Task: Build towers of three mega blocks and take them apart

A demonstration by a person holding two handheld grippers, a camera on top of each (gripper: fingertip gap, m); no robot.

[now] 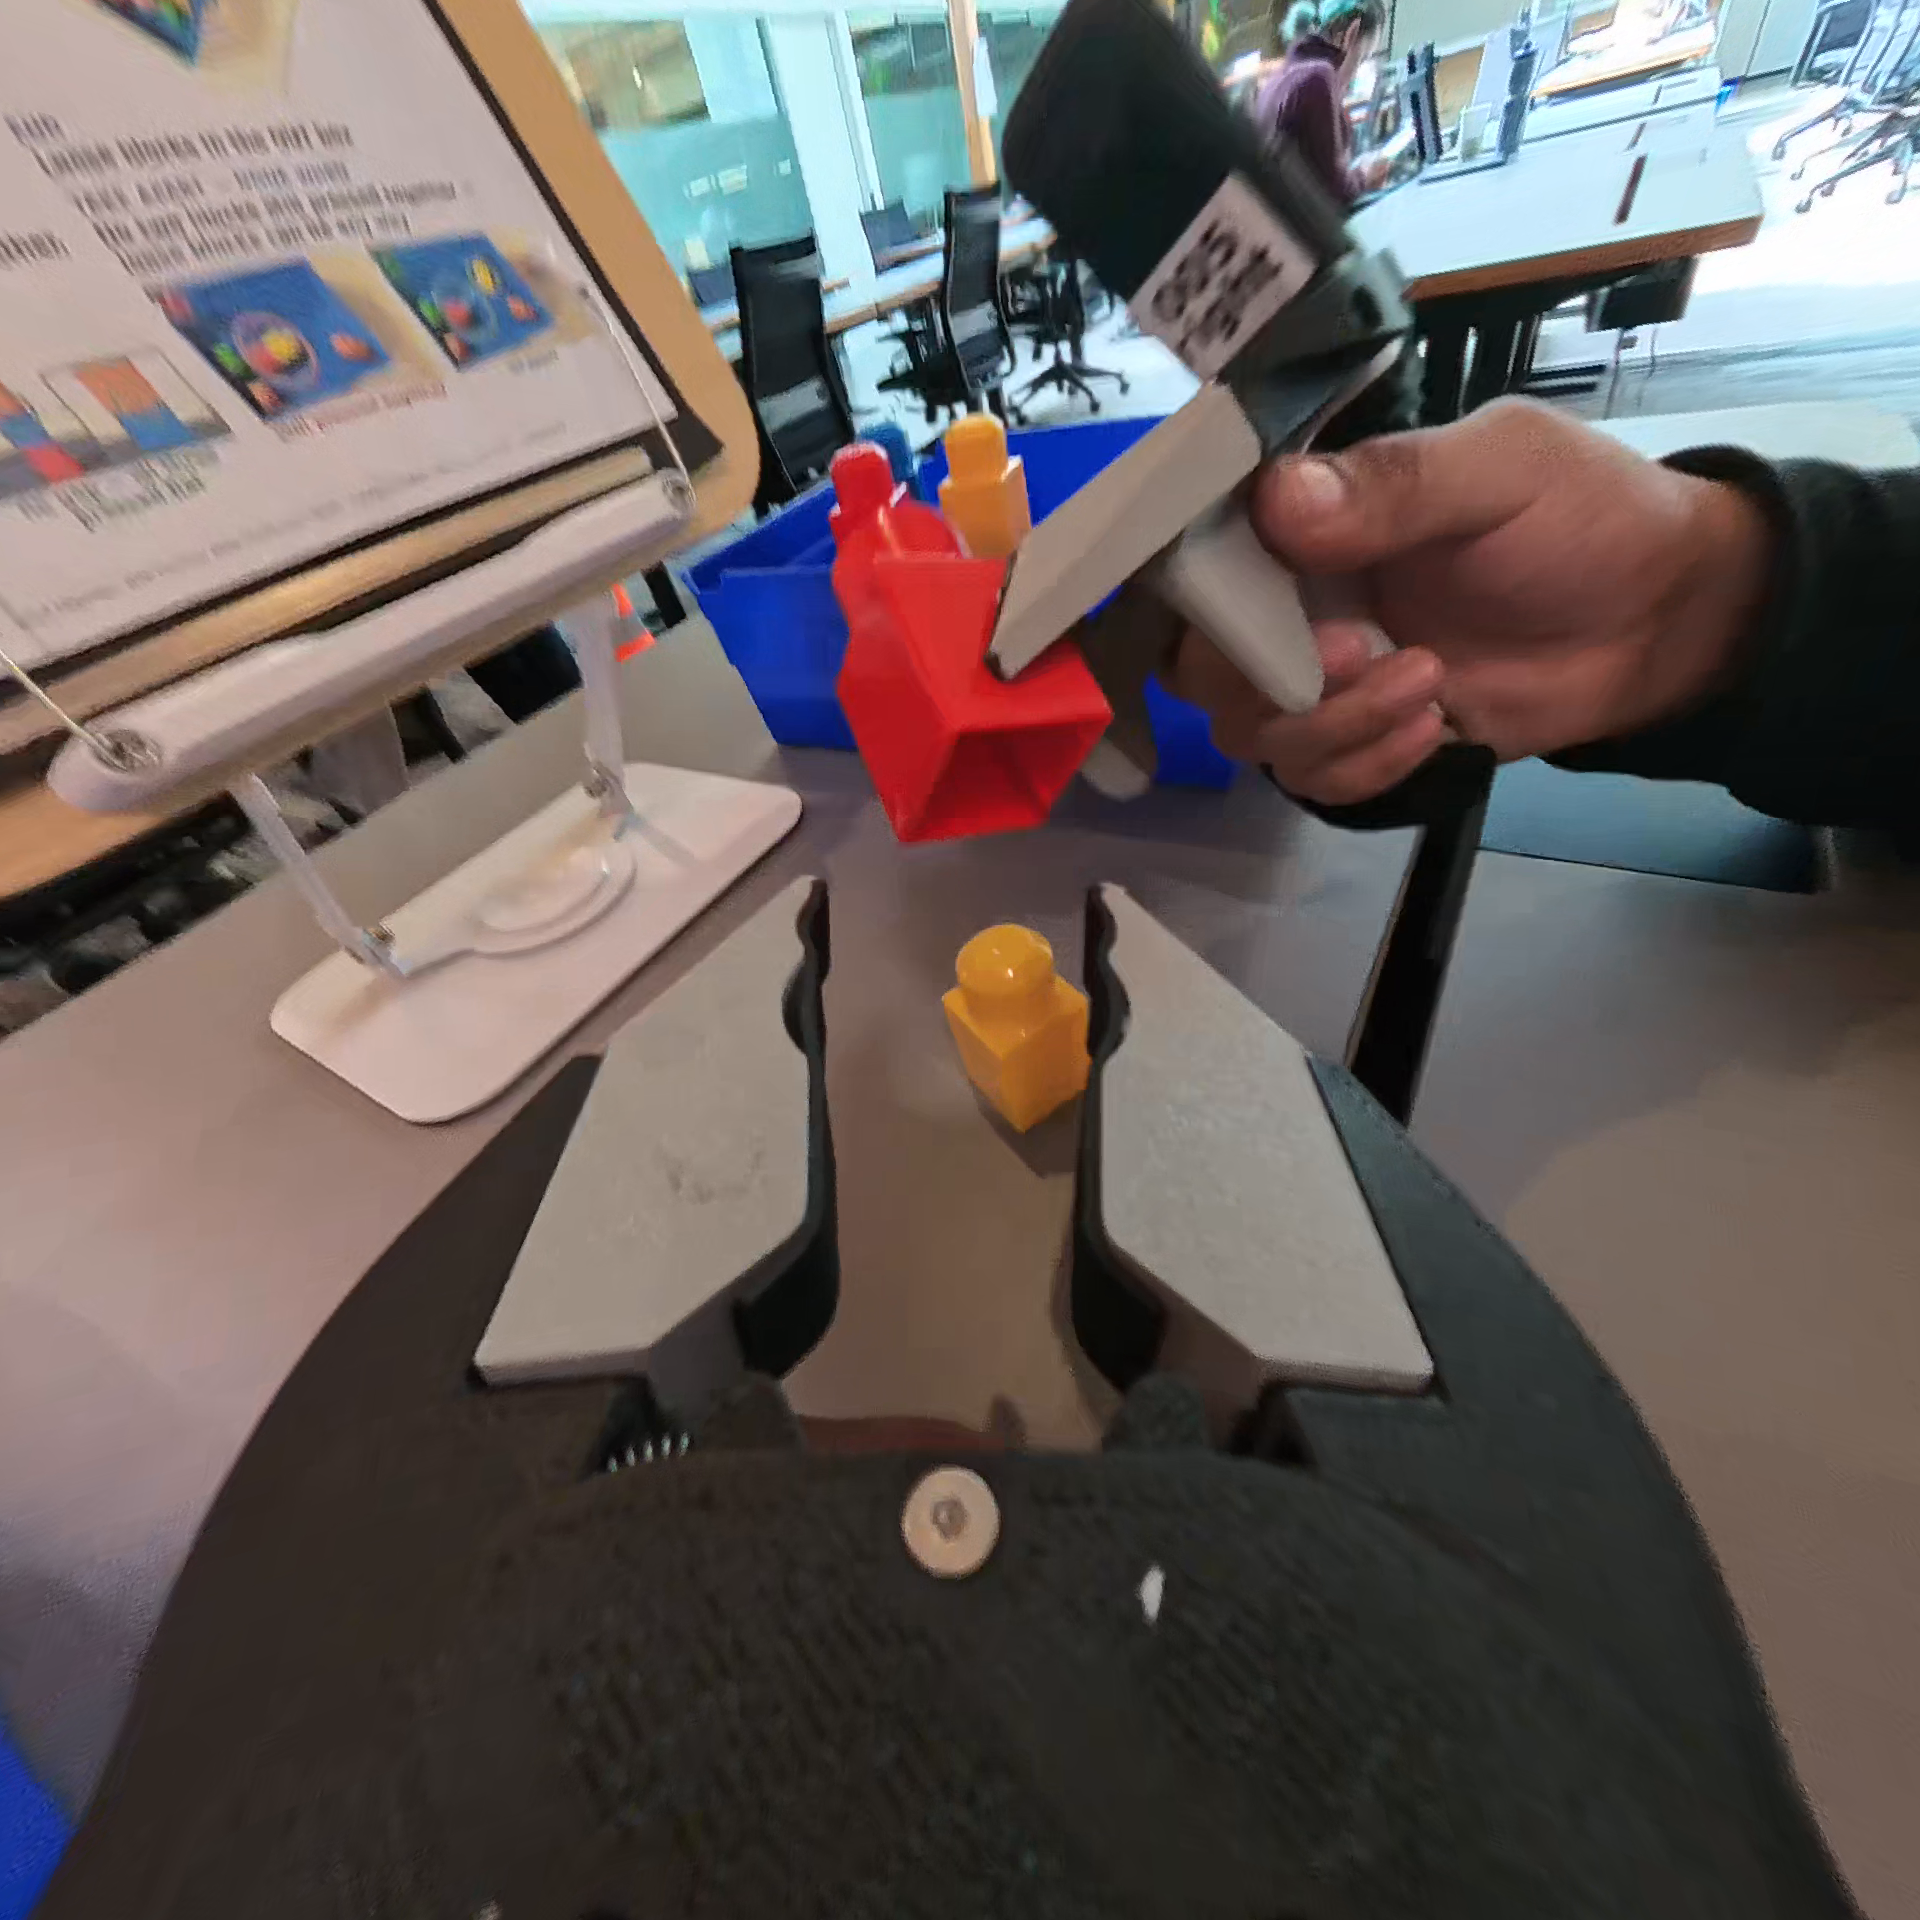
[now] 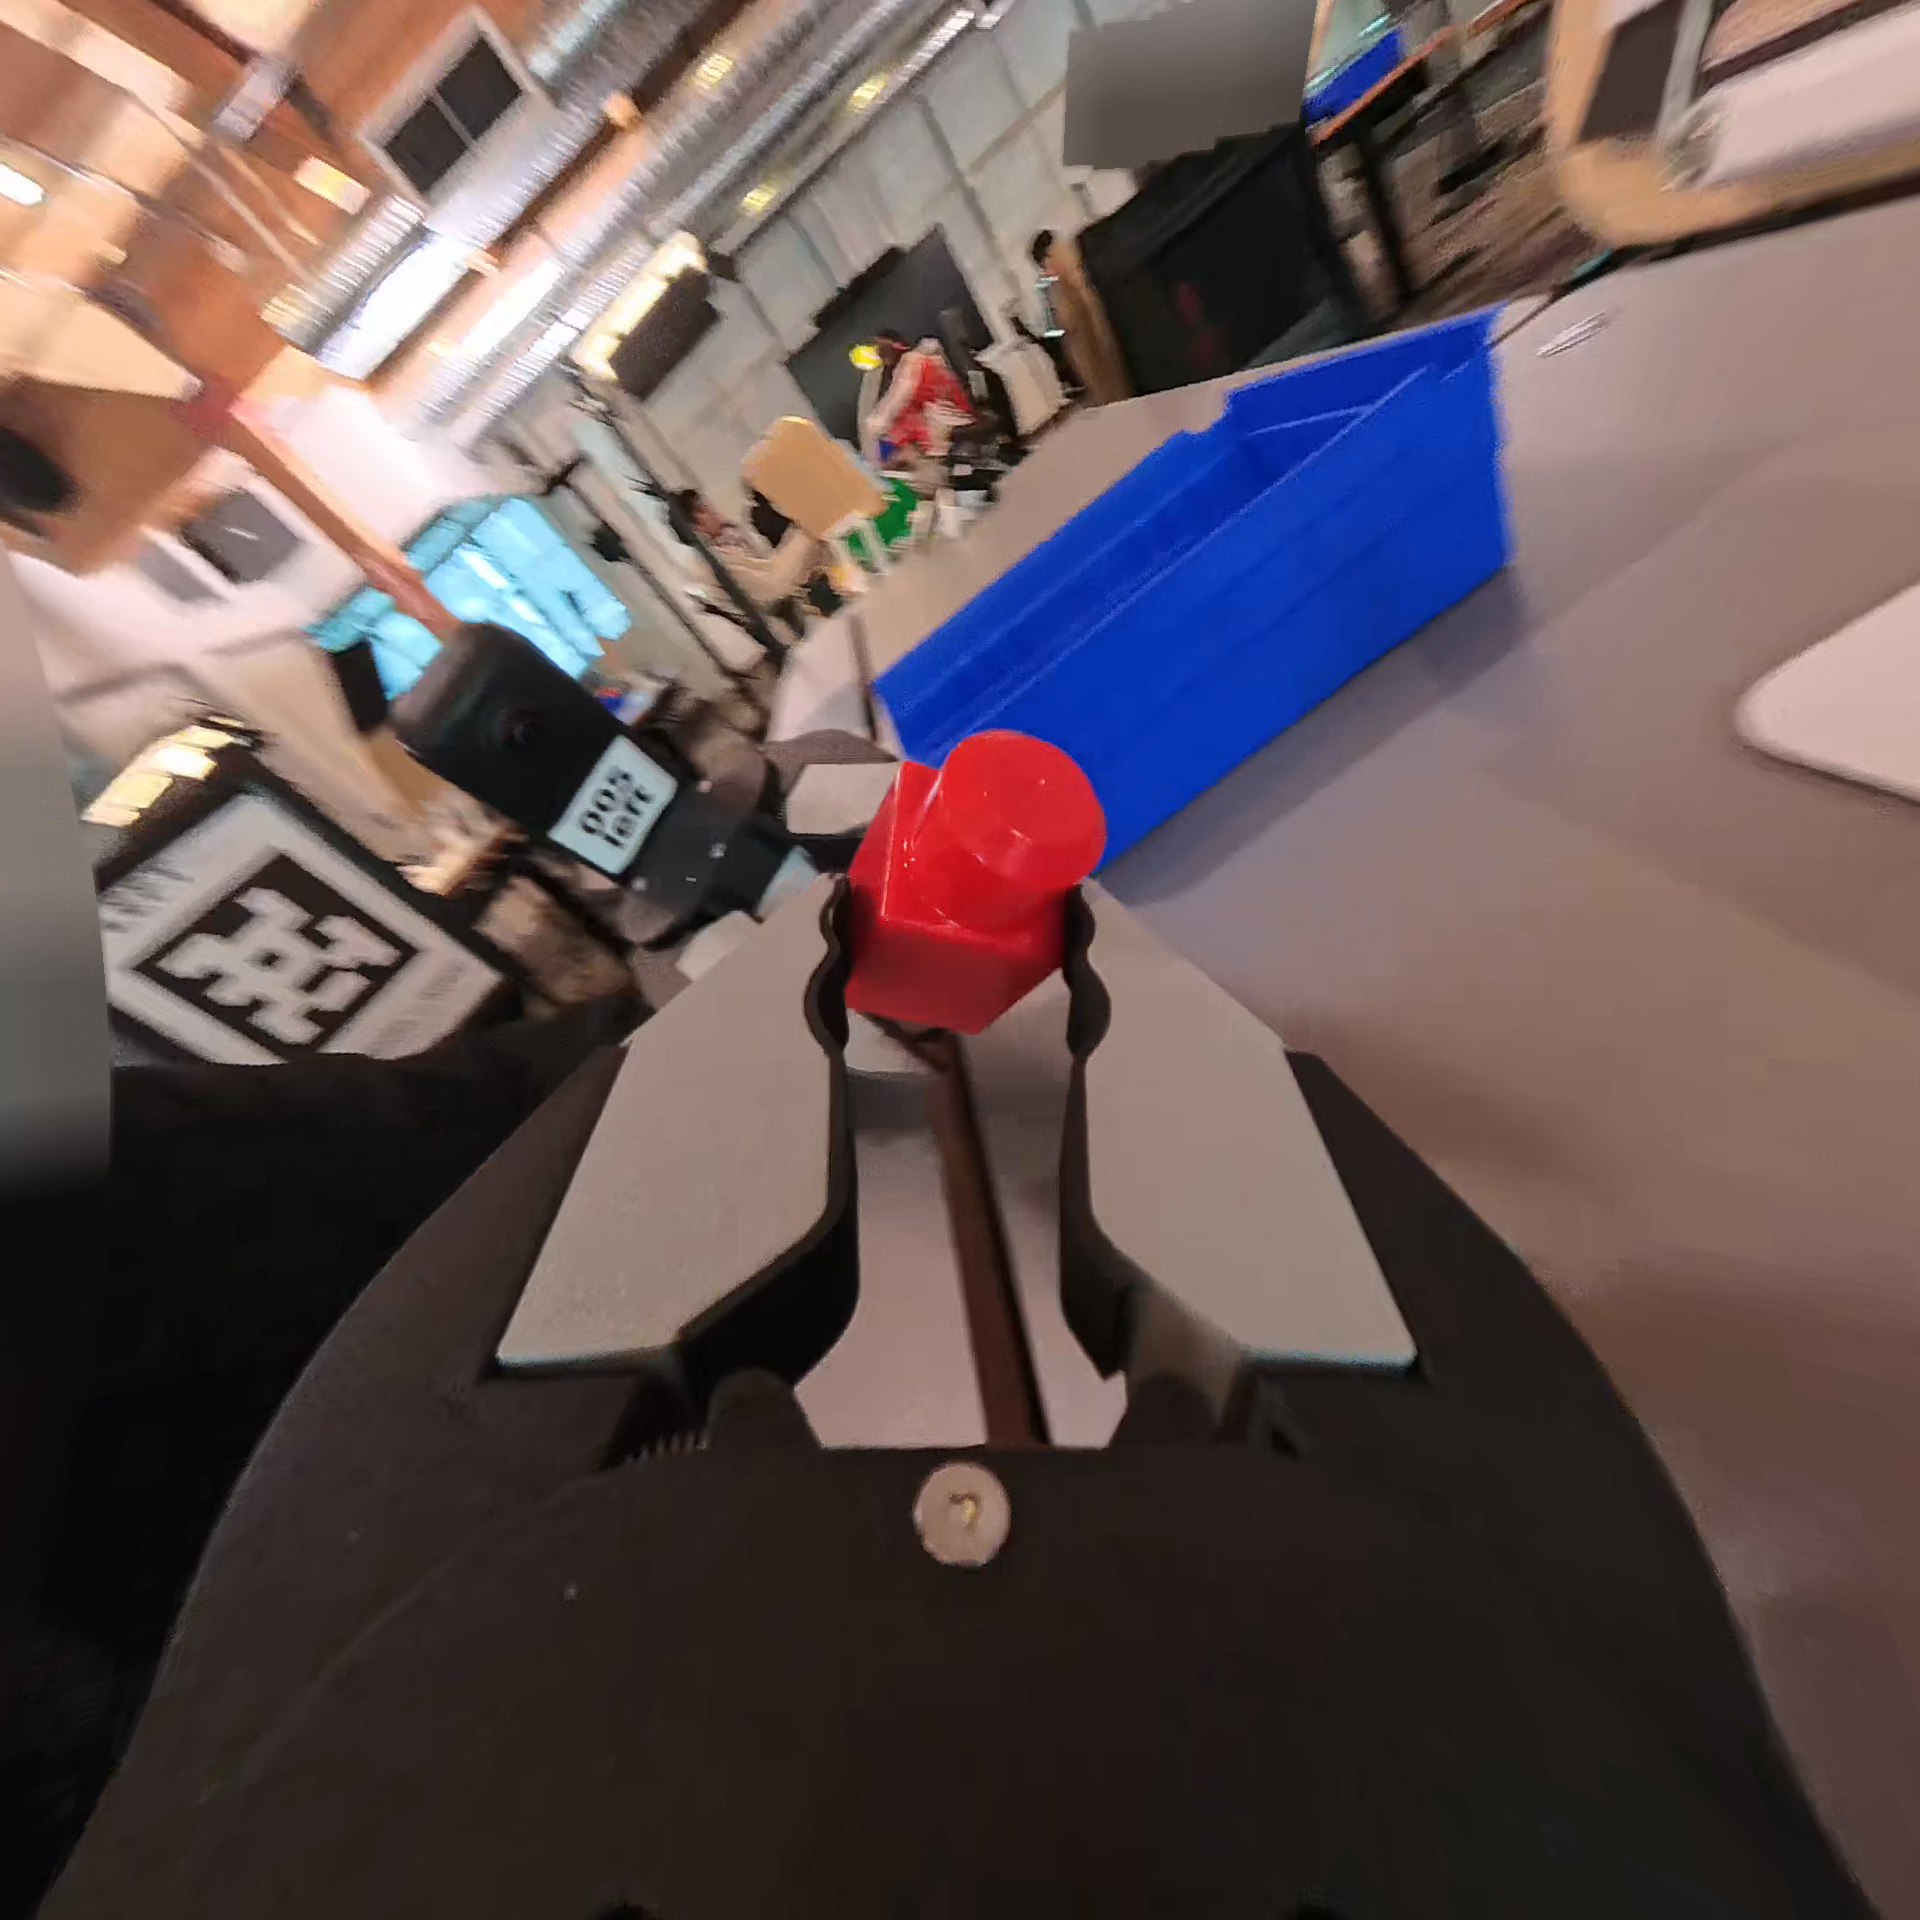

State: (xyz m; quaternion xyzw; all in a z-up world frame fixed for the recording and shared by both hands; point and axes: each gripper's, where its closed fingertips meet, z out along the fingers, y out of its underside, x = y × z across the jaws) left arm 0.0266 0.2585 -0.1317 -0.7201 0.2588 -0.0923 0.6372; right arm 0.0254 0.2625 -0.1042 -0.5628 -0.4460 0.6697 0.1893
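A: Item: red block [image 2: 961, 894], tilted, pinched in right tongs [image 2: 956, 935], above orange block [image 1: 1013, 1023] on counter [image 1: 1558, 1351].
B: Left tongs [image 1: 951, 935] spread around the orange block. Risk, I judge: tilt jams stud, topples it.

Your red block [image 2: 961, 894] hangs tilted above the table, hollow underside showing. The orange block [image 1: 1018, 1023] stands upright mid-table [image 1: 260, 1195].
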